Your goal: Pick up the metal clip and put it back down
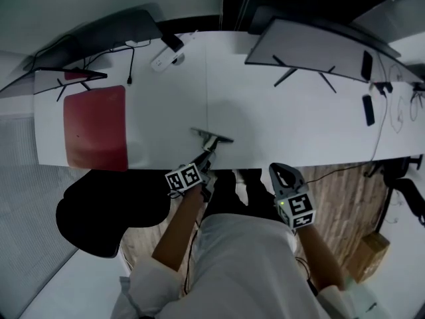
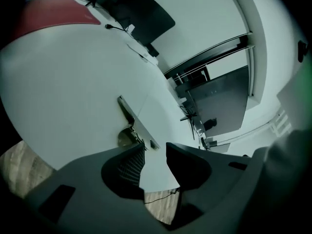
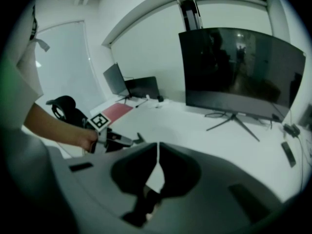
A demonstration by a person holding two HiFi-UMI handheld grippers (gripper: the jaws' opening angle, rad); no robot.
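Observation:
The metal clip (image 1: 212,135), a thin silver bar with a small looped handle, lies on the white desk (image 1: 279,125) near its front edge. In the left gripper view the clip (image 2: 135,122) rests flat just beyond the fingertips. My left gripper (image 1: 206,154) (image 2: 155,147) is open, with a clear gap between the jaws and only bare desk showing there; the pads do not press on the clip. My right gripper (image 1: 278,170) (image 3: 158,147) is shut and empty, held in front of the desk edge to the right. The right gripper view also catches the left gripper (image 3: 122,141).
A red mat (image 1: 96,126) lies at the desk's left. A curved monitor (image 1: 319,45) stands at the back right and a second screen (image 1: 99,28) at the back left. A power strip (image 1: 166,57) and a dark handset (image 1: 368,109) also sit there. A black chair (image 1: 106,211) stands beside my left arm.

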